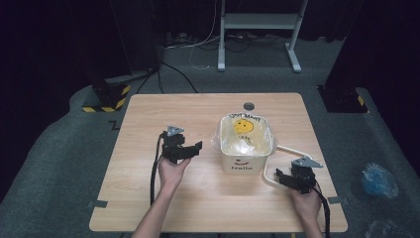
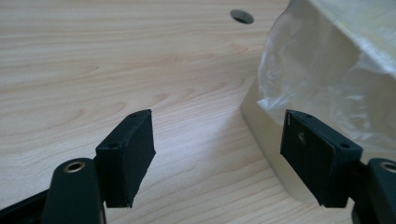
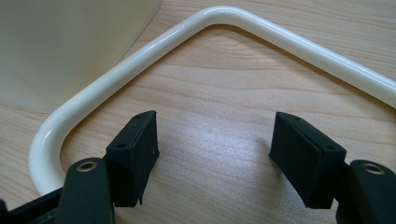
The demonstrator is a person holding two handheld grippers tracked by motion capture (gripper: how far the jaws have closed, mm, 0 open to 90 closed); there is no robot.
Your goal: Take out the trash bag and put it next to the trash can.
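Note:
A cream square bin (image 1: 246, 162) lined with a clear plastic bag (image 1: 246, 134) bearing a yellow smiley stands right of the table's middle. Its white handle (image 1: 271, 171) lies on the table at its right side. My left gripper (image 1: 190, 148) hovers left of the bin, open and empty; in the left gripper view the bin's corner (image 2: 268, 135) and bag (image 2: 327, 70) sit just beyond its right jaw. My right gripper (image 1: 283, 177) rests low by the bin's near right corner, open, with the handle (image 3: 140, 56) curving in front of its jaws and bare wood between them.
The wooden table (image 1: 163, 203) has a round cable hole (image 1: 248, 105) behind the bin. On the floor lie a blue plastic bag (image 1: 379, 179) at right, a white frame stand (image 1: 257, 34) behind, and yellow-black striped bases (image 1: 106, 101) at left.

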